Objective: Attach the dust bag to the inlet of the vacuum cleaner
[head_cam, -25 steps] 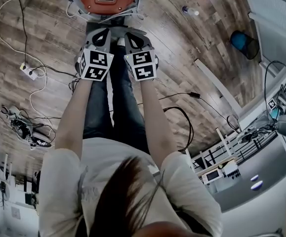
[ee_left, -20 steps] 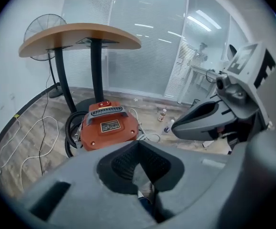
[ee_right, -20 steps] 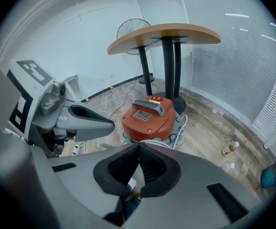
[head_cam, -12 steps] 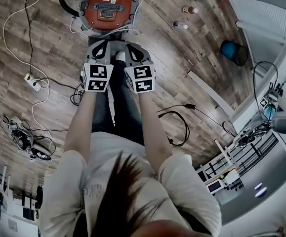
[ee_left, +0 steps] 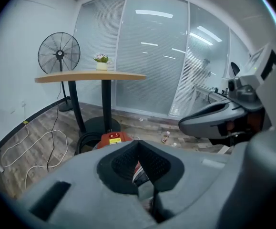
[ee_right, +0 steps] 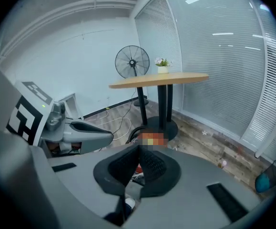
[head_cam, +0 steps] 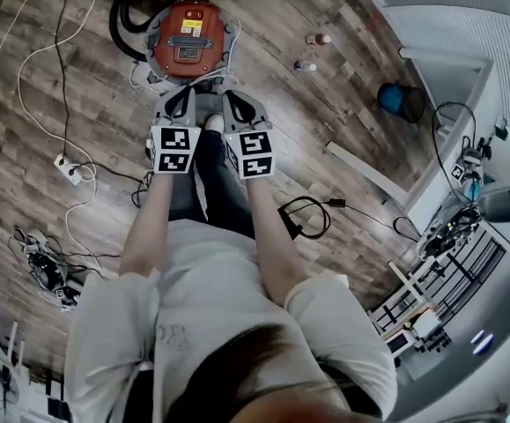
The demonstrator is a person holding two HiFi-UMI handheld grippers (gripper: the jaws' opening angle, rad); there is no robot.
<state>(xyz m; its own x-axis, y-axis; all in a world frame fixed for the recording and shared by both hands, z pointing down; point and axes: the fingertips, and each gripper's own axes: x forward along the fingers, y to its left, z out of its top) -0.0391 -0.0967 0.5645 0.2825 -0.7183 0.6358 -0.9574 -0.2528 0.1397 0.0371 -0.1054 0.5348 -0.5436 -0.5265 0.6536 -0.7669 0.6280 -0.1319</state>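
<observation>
Left gripper (head_cam: 183, 95) and right gripper (head_cam: 233, 100) are hovering side by side, jaws pressed together on nothing. The round orange plastic vacuum cleaner (head_cam: 188, 40) is sitting on the wood-plank floor (head_cam: 325, 139), just on their far side.

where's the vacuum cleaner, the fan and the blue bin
vacuum cleaner (head_cam: 190, 42), head view, middle of its orange top
fan (ee_left: 59, 53), left gripper view, hub of its round cage
blue bin (head_cam: 392, 98), head view, its blue side
</observation>
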